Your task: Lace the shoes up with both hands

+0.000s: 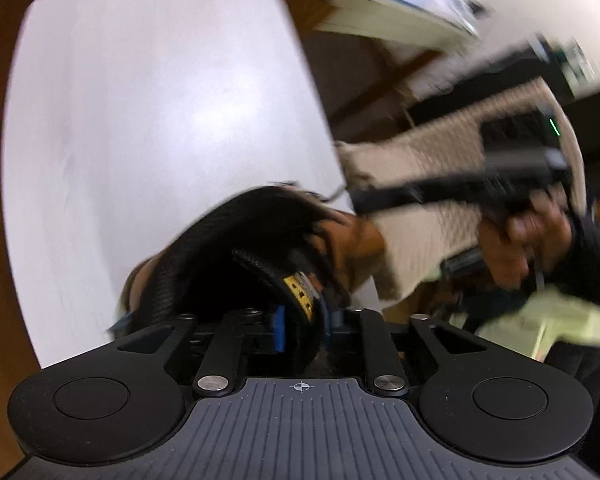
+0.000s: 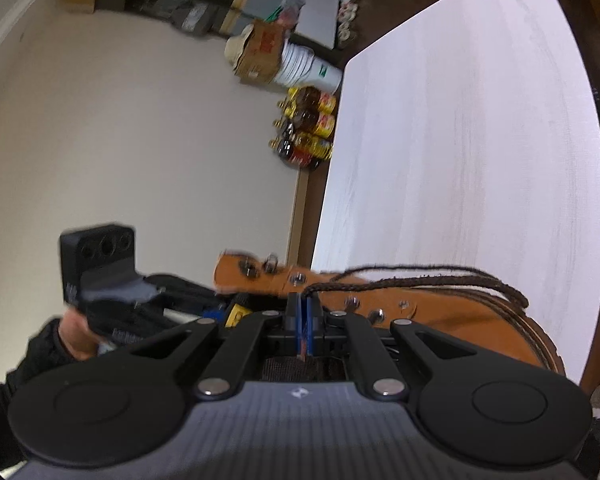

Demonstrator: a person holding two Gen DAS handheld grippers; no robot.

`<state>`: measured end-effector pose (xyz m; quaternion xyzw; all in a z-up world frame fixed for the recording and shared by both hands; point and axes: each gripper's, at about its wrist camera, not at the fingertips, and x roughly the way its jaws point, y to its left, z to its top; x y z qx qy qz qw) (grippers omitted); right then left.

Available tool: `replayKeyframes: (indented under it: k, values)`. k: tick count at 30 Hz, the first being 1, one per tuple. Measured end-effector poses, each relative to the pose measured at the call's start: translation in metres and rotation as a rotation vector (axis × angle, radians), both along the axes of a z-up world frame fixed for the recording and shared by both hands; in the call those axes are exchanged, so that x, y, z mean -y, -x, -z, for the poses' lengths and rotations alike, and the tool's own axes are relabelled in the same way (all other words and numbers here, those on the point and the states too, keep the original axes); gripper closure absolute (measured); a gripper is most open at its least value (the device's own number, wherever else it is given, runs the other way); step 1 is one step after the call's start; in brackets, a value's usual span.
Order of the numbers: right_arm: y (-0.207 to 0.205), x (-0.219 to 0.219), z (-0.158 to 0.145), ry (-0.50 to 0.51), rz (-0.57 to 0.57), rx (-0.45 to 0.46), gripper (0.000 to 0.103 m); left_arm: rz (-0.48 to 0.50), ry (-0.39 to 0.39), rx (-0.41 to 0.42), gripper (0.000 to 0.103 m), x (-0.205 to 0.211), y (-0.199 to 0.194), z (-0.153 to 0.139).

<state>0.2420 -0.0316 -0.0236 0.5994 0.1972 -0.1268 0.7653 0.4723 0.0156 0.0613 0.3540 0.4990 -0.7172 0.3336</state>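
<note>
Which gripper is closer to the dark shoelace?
Right. The right gripper is shut on the dark shoelace above the brown boot. The left gripper is at the boot's black padded tongue, its jaws straddling it, no lace between them.

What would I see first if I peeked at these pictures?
A tan boot at the near edge of the white table, with dark brown laces looping over it. The right gripper is pinched shut on a lace. In the left view, the left gripper straddles the boot's black padded tongue.
</note>
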Motion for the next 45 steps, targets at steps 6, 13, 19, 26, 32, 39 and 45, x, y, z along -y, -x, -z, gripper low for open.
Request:
replayKeyframes:
  k: [6,13,19,26,32,39,45]
  values:
    - [-0.008,-0.004,-0.005,0.058,-0.012,-0.005,0.100,0.075,0.044,0.018,0.093,0.000,0.011,-0.008]
    - [-0.015,-0.006,0.002,0.056,-0.045,-0.008,0.100,0.068,0.033,0.005,0.092,-0.001,0.007,-0.006]
    - [-0.023,-0.010,0.002,0.058,-0.071,-0.016,0.100,0.034,0.024,-0.006,0.092,-0.001,0.003,-0.002]
    - [-0.036,-0.024,-0.005,0.142,-0.136,-0.089,0.099,0.020,0.024,-0.012,0.092,0.000,0.002,-0.001]
    - [-0.046,-0.029,-0.020,0.254,-0.186,-0.146,0.099,0.024,0.029,-0.020,0.092,0.002,0.000,-0.001]
    - [-0.069,-0.042,-0.039,0.457,-0.374,-0.216,0.098,0.029,0.029,-0.021,0.091,0.001,0.000,0.000]
    - [-0.054,-0.035,-0.040,0.317,-0.257,-0.197,0.090,-0.017,0.009,-0.044,0.091,0.001,-0.010,0.005]
